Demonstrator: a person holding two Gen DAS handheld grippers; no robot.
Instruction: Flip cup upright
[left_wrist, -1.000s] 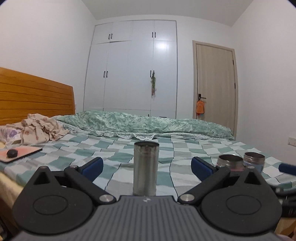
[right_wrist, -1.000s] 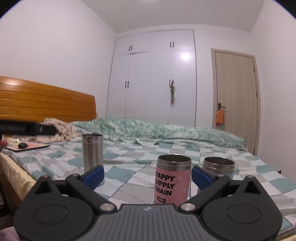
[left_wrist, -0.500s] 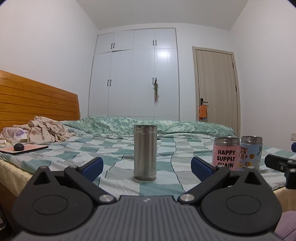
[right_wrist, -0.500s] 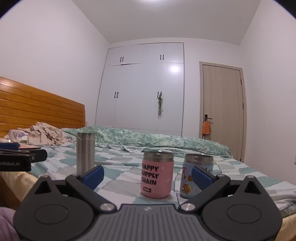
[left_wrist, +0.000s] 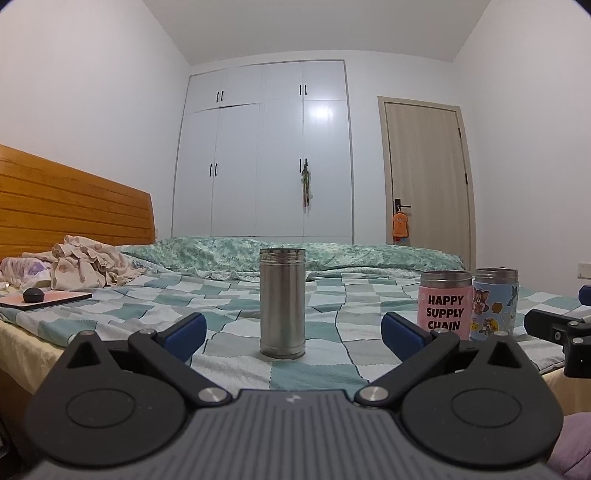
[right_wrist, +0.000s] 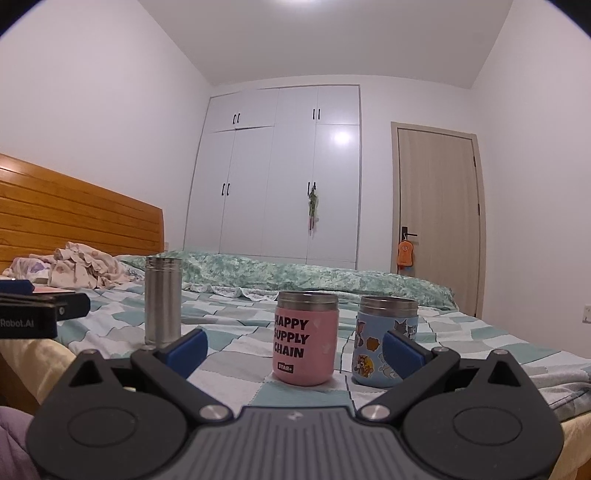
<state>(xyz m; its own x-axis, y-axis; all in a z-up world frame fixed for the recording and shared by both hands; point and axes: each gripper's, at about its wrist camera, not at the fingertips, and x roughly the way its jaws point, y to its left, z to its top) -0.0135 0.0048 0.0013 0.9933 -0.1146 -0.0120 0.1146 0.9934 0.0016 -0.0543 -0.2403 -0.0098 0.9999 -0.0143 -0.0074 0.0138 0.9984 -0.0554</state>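
A tall steel cup (left_wrist: 282, 302) stands upright on the checked bed cover, straight ahead of my left gripper (left_wrist: 293, 332), which is open and empty short of it. The cup also shows in the right wrist view (right_wrist: 162, 301). A pink cup reading HAPPY SUPPLY CHAIN (right_wrist: 306, 338) and a blue cartoon cup (right_wrist: 386, 341) stand upright side by side before my right gripper (right_wrist: 295, 350), which is open and empty. Both also show in the left wrist view, the pink cup (left_wrist: 445, 304) and the blue cup (left_wrist: 495, 302).
The bed cover (left_wrist: 221, 295) runs to a near edge under both grippers. A rumpled quilt (left_wrist: 295, 254) lies along the far side. Clothes (left_wrist: 81, 266) and a tray with a dark object (left_wrist: 44, 297) sit at left by the wooden headboard (left_wrist: 74, 206).
Both grippers have dropped lower and drawn back from the cups, so the cups now appear side-on rather than from above. The cups have not moved.
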